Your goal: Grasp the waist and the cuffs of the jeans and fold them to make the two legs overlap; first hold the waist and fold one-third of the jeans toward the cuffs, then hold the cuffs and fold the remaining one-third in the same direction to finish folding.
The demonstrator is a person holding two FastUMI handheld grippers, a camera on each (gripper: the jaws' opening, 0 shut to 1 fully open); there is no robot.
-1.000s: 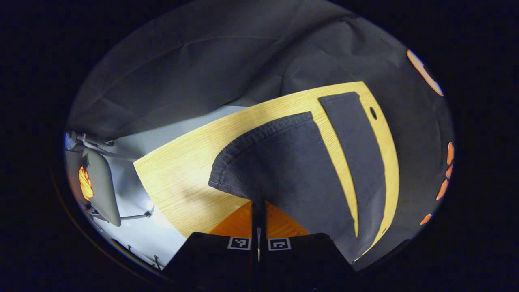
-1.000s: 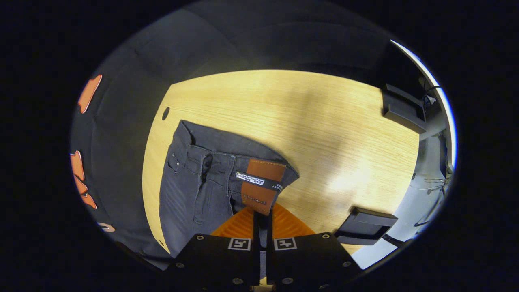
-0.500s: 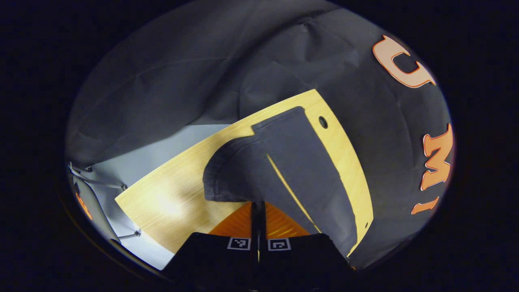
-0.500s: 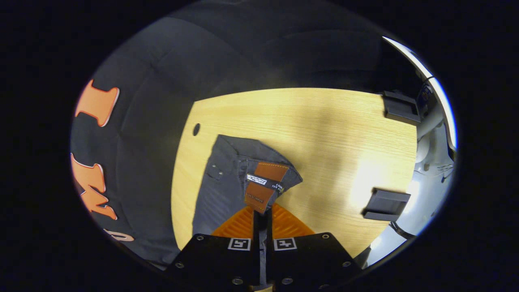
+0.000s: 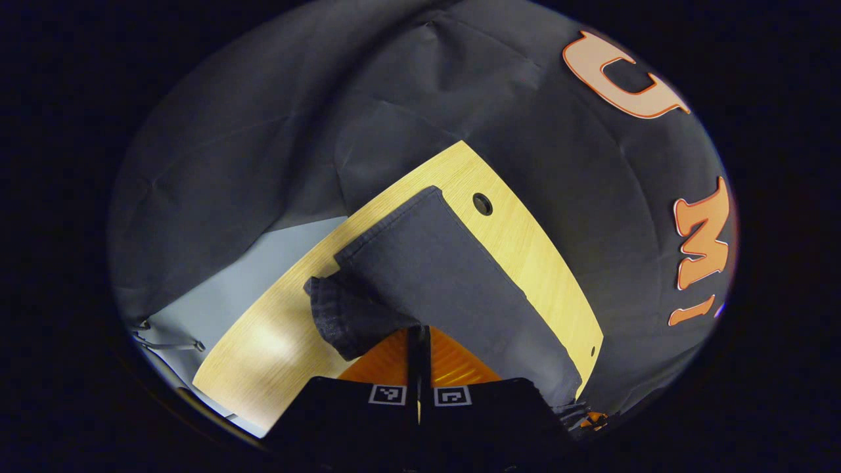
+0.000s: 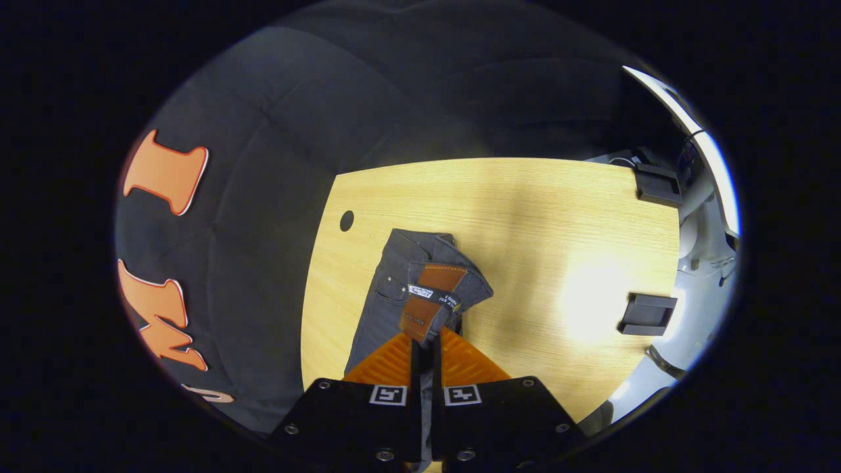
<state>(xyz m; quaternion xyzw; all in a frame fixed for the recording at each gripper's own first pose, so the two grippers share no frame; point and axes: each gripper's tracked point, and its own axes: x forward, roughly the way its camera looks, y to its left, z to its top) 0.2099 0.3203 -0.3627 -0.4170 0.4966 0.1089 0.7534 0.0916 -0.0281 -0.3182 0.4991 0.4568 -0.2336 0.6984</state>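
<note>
Dark grey jeans lie on a light wooden table. In the left gripper view my left gripper (image 5: 418, 336) is shut on the hem of one cuff (image 5: 341, 322), lifted and bunched beside the other leg (image 5: 453, 276), which lies flat. In the right gripper view my right gripper (image 6: 425, 341) is shut on the waist by the brown leather patch (image 6: 430, 299), raised off the table. The waistband corner (image 6: 401, 253) folds over below it. The rest of the jeans hangs under the grippers, partly hidden.
The wooden table (image 6: 525, 217) has a round cable hole (image 6: 346, 221) near the wall cloth; in the left gripper view that hole (image 5: 482, 204) lies past the legs. Two dark blocks (image 6: 647, 314) (image 6: 657, 184) sit at the table's right edge. Grey floor (image 5: 223, 282) lies beyond the table's left edge.
Both grippers have risen and swung toward the wall side, carrying the held cuff and waist over the other half. The near leg now overlaps the far leg; the gap between them is gone.
</note>
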